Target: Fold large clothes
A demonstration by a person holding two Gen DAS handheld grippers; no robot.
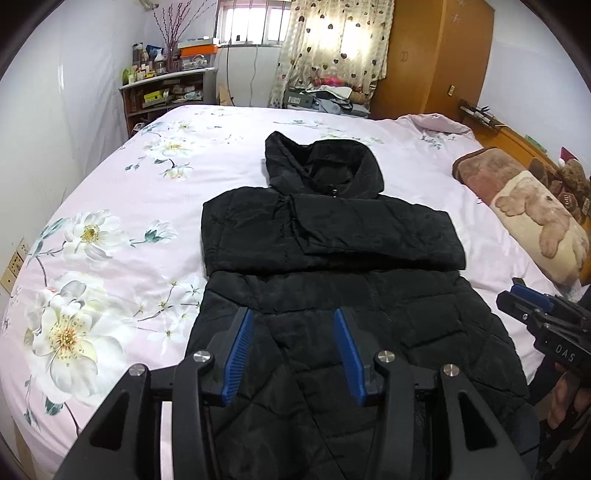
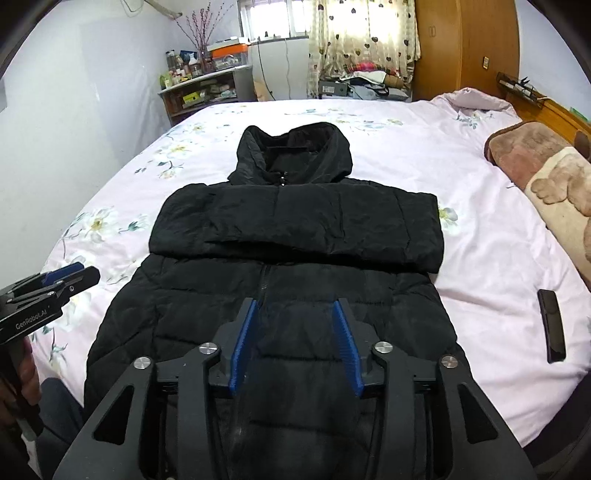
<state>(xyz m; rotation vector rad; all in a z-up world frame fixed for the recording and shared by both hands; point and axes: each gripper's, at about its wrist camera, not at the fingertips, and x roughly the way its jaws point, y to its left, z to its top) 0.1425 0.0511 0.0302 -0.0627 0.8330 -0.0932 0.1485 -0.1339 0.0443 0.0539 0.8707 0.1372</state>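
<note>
Sleeves crossed over the black hooded coat (image 1: 332, 258) on the bed (image 1: 147, 177); left gripper (image 1: 293, 325) and right gripper (image 2: 295, 317), both half-open and empty, next take the hem.

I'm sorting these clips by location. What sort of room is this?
A home bedroom, most likely: a large bed under a floral sheet, a wooden wardrobe in the corner, and a curtained window.

Blk grippers (image 1: 293, 354), blue ribbed pads (image 1: 240, 354), silver screws.
</note>
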